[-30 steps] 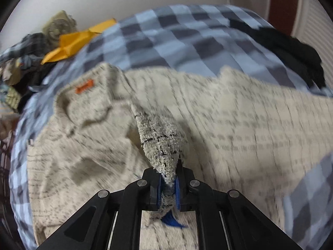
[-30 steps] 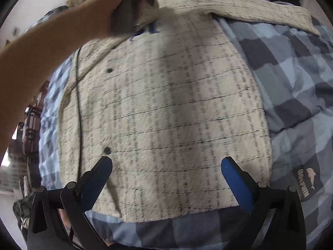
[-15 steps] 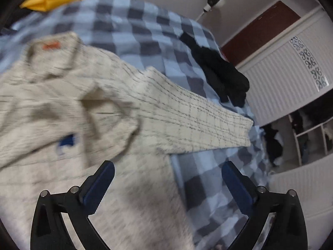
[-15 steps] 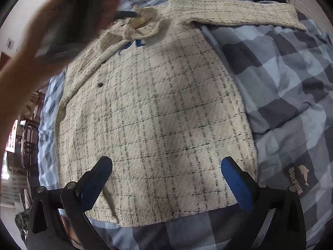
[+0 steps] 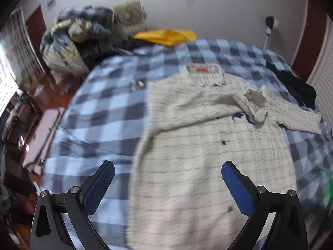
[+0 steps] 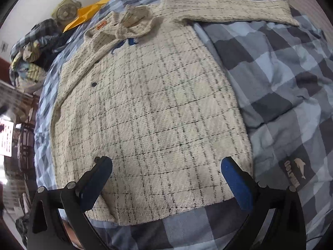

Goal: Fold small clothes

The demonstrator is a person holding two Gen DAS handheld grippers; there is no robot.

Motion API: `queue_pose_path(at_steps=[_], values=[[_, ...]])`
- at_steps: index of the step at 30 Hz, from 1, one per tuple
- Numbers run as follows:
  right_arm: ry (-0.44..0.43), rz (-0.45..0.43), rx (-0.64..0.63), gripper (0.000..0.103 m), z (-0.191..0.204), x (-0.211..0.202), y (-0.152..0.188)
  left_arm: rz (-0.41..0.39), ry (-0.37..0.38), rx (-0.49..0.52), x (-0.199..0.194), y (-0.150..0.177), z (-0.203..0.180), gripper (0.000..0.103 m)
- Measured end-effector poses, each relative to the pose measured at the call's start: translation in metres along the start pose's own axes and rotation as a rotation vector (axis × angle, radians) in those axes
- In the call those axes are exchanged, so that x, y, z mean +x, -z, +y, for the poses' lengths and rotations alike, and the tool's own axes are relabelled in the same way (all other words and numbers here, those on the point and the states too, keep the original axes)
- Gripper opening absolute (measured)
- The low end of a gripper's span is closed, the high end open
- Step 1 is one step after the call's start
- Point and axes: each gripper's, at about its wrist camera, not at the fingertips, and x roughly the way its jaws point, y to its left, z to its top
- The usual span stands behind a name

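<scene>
Left wrist view showed the cream checked shirt (image 5: 208, 145) lying front-up on the blue checked bedcover (image 5: 100, 112), collar toward the far edge of the bed and hem toward the near edge. I recorded the left gripper (image 5: 167, 179) spread wide and holding nothing, hovering above the shirt's left flank near the hem. One sleeve lay folded across the chest, its cuff (image 5: 255, 102) bunched loosely near the blue chest emblem (image 5: 239, 115). The other sleeve (image 6: 224, 10) lay stretched out flat toward the bed's right edge, unfolded.

Right wrist view showed the right gripper (image 6: 166, 174) likewise spread and empty, poised over the hem, with the shirt's lower right corner just beside its right finger.

My judgement: the sleeve-folding step was in hand, half completed. The next move would call for taking the outstretched sleeve near its cuff and laying it across the chest to match the first, then smoothing the bunched cuff before any side or hem fold. The loose knit may drag and wrinkle if gripped too far from the edge.

A yellow item (image 5: 166, 36) and a clothes heap (image 5: 79, 33) lay at the far edge, clear of the work.
</scene>
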Motion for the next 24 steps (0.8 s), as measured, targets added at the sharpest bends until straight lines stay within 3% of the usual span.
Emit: queue_pose_path(at_steps=[3,5,10,14,19,22,24], values=[[0.055,-0.051,-0.081,0.102,0.022,-0.020,-0.003,-0.050,0.025,-0.049,-0.006,0.015,0.030,0.103],[0.073,-0.082,-0.147,0.102,0.042,-0.033,-0.015,-0.038,0.058,-0.095,0.002,0.019,0.047,0.103],[0.149,-0.118,-0.264,0.102,0.096,-0.036,-0.089,0.052,0.093,-0.132,0.027,0.030,0.078,0.103],[0.261,-0.110,-0.413,0.102,0.128,0.027,-0.159,0.079,0.080,-0.090,0.032,0.039,0.080,0.103],[0.413,-0.077,-0.524,0.102,0.138,0.107,-0.198,0.119,0.138,-0.106,0.039,0.039,0.076,0.103],[0.439,-0.077,-0.578,0.102,0.149,0.134,-0.205,0.115,0.167,-0.090,0.038,0.039,0.070,0.103],[0.447,-0.074,-0.595,0.095,0.151,0.147,-0.211,0.110,0.149,-0.075,0.040,0.039,0.066,0.103]])
